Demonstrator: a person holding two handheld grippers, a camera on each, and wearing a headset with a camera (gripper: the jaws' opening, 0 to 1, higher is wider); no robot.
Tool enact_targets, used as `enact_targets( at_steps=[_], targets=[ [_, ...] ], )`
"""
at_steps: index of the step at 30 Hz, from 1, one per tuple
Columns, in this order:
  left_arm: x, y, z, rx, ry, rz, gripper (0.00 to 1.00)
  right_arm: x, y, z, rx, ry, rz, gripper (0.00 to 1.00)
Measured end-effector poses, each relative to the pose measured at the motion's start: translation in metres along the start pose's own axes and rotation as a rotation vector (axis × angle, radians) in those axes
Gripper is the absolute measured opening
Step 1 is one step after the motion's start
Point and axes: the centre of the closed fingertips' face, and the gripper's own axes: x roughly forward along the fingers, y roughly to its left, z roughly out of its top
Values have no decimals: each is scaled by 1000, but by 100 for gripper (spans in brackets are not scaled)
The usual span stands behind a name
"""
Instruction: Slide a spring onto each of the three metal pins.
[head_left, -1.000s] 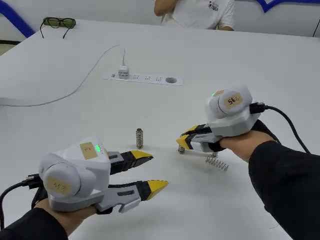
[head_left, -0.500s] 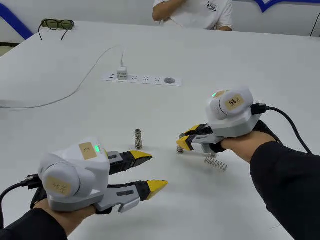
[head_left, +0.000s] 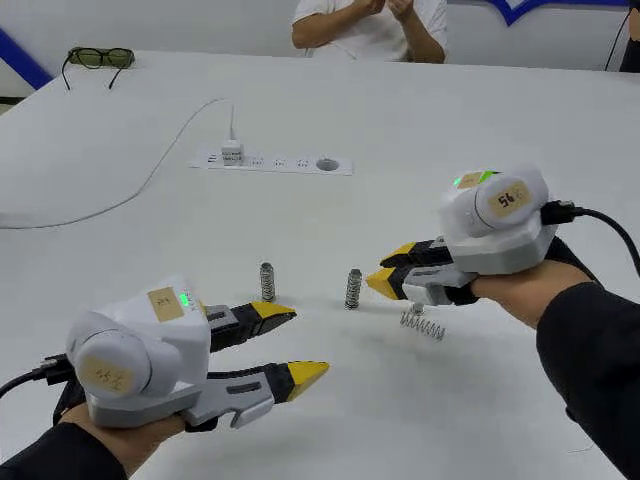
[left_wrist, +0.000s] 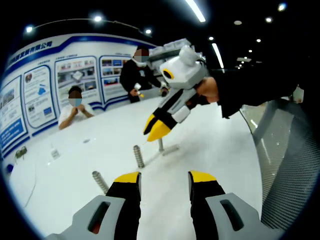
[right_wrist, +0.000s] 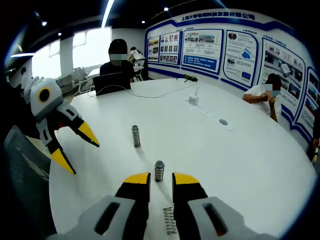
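White tabletop carries the work. Nearest, the left gripper hovers with jaws wide apart, holding nothing. Ahead of it stands the first sprung pin. The second sprung pin stands just off the tips of the right gripper, whose jaws are narrowly apart and empty. A loose spring lies flat beside the bare pin. Farther back lies a power strip.

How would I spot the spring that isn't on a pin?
On the white table, look close by the right gripper. The loose spring lies flat on its side there, while the other springs stand upright on pins.
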Motion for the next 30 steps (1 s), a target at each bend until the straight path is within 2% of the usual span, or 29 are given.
enact_targets(
  at_steps=[9,15,22,30],
  targets=[
    [1,-2,3,2,0,-6,40,-24,4,-11,-11,-1,-10,18],
    [1,-2,4,1,2,-7,41,-33,-1,-35,0,36,-27,18],
    [2,-4,3,2,7,-13,41,-30,-5,-67,12,89,-28,18],
    [3,-5,2,4,16,-15,40,-19,-11,-89,20,132,-21,18]
  ],
)
